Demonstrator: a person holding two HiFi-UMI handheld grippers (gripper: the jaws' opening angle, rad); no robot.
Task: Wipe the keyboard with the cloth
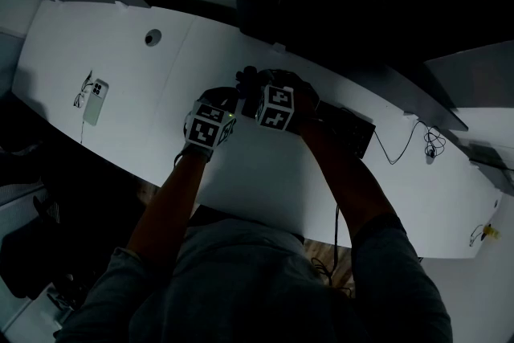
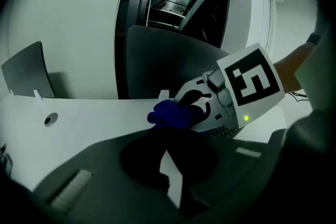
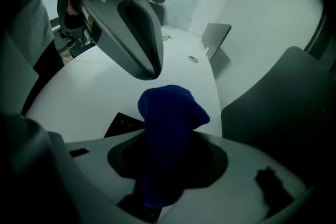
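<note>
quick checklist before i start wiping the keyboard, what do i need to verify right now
1. Cloth gripped: ok. The right gripper has its jaws shut on the blue cloth.
2. Left gripper free: ok. The left gripper has its jaws a little apart, with only table showing between them.
3. Keyboard near: ok. The keyboard lies just beside the right gripper.
4. Cloth on the keys: cannot tell.
5. Room between the grippers: not ok. They crowd each other.
6. Phone out of the way: ok, far off to the left.
</note>
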